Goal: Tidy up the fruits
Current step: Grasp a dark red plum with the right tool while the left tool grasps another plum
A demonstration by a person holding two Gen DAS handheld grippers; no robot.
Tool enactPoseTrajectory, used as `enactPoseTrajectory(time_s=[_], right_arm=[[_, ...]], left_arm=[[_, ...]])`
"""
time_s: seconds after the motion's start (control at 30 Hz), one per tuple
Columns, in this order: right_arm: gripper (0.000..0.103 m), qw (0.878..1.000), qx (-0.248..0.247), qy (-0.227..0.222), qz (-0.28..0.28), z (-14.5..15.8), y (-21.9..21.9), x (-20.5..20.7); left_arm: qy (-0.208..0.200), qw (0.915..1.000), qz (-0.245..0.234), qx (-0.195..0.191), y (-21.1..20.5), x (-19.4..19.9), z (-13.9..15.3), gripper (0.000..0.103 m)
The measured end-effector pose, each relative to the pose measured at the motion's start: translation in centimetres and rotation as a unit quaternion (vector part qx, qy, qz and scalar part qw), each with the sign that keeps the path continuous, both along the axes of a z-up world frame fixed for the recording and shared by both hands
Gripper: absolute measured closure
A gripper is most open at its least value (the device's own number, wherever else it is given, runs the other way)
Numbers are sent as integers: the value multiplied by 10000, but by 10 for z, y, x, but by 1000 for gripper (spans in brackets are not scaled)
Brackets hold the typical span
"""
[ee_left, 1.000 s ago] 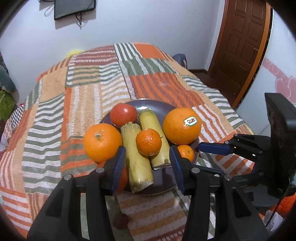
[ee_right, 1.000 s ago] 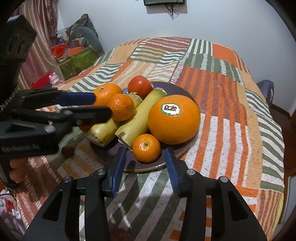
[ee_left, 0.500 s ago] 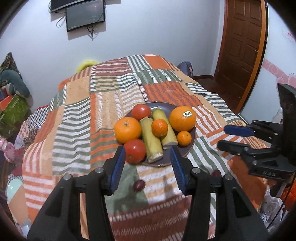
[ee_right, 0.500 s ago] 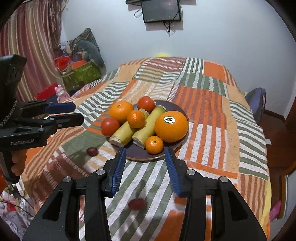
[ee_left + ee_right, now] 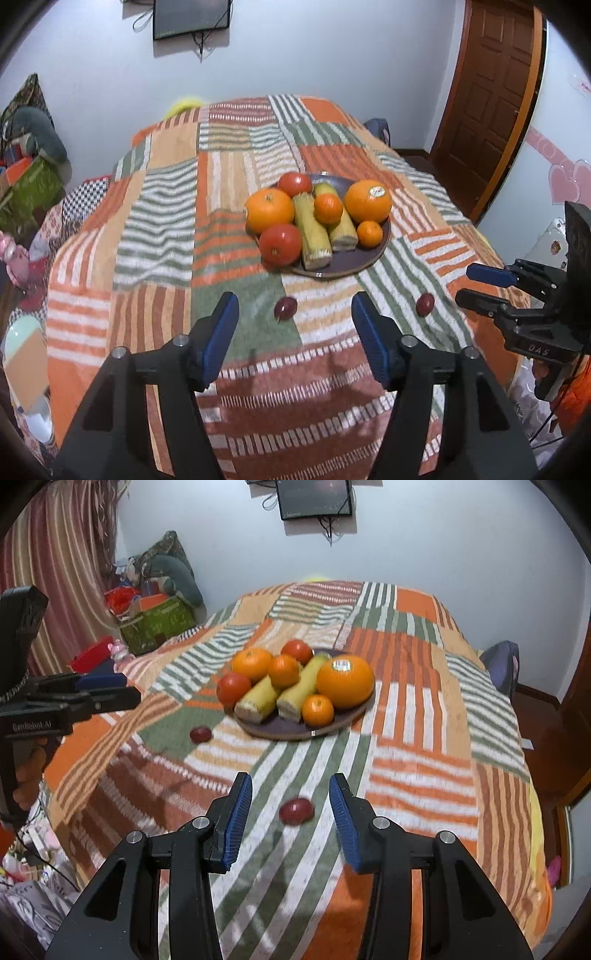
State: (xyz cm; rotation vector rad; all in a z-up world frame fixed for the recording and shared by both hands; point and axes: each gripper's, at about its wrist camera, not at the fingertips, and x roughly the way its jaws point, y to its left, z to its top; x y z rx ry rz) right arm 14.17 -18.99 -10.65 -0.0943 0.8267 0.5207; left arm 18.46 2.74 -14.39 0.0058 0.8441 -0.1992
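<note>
The dark plate sits just above the middle of the left wrist view, piled with two large oranges, two small ones, two tomatoes and two pale yellow stalks. Two small dark-red fruits lie loose on the patchwork cloth below it. One red fruit is at centre frame, above the gap of the left gripper. The other red fruit lies to the right, near the right gripper, which pokes in from the right edge.

The left gripper's jaws have just been opening and now stand well apart with nothing between them. In the right wrist view the right gripper is also parted and empty. The nearer loose fruit shows in the gap between its blue pads, but it lies on the cloth further down, not in a grip. These fruits are blurred, so whether they are plums or large grapes cannot be told.

The step in hand looks like collecting the two strays, each gripper lined up over its own. The next move would call for a descent to the cloth. The pads would have to straddle the round fruit evenly and close gently, since it seems likely to roll on the soft cover. After that comes a lift to a free spot at the plate's lower rim.
</note>
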Motion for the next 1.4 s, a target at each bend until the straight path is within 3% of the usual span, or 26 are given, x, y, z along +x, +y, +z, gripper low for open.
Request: enactPoseTrajectory(time_s=[0.33, 0.7, 0.77, 1.13, 1.4], right_arm=[[63, 9984, 6, 452, -339, -31, -2, 5], [71, 9974, -431, 475, -331, -43, 14, 10], [78, 9975, -400, 482, -321, -43, 15, 11], [78, 9974, -87, 604, -395, -42, 12, 17], [78, 9977, 168, 484, -452, -27, 1, 21]], left_arm=[[440, 9989, 122, -108, 12, 8, -29, 40], [716, 9974, 125, 6, 11, 21, -52, 39], [767, 9969, 140, -28, 11, 25, -54, 39], [1012, 9944, 309, -31, 16, 43, -72, 40], [1078, 9940, 160, 24, 0, 64, -85, 57]])
